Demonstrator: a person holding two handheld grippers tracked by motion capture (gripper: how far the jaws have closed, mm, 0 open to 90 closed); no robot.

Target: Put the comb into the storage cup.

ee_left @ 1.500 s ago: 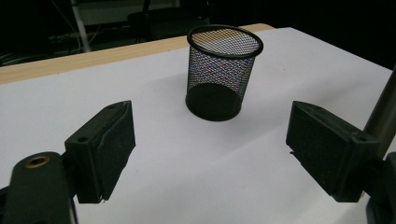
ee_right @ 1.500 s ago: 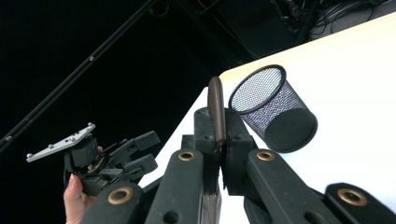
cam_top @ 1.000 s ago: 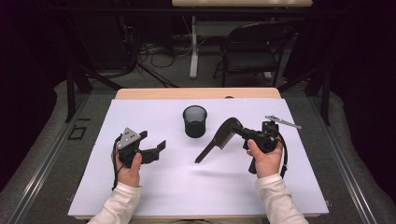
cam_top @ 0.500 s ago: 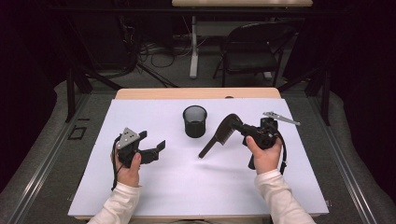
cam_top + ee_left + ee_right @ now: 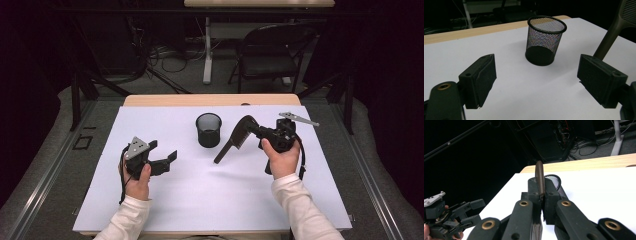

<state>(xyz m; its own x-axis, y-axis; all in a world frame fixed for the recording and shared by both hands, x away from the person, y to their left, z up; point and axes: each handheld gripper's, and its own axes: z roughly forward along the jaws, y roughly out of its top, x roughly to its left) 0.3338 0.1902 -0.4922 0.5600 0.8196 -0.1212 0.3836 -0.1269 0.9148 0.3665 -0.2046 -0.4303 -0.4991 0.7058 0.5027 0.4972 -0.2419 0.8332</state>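
- I held the comb (image 5: 235, 140) clamped by its top end in my right gripper (image 5: 263, 133), tilted, handle down just beside the mesh cup (image 5: 208, 129), likely to drop it in
- My left gripper (image 5: 167, 158) rested on the table (image 5: 210, 200), its 2 jaws apart, aimed at the cup, nothing between them

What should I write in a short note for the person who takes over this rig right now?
Right gripper: shut on the comb, held above the white table cover, handle end slanting down, just right of the mesh cup.
Left gripper: open, holding nothing, low over the cover at the left and apart from the cup.
Cup: upright near the far middle; it looks empty from above.
Done: comb picked up.
Left: probably bring the comb over the cup, lower it in and release; the left gripper could steady the cup.
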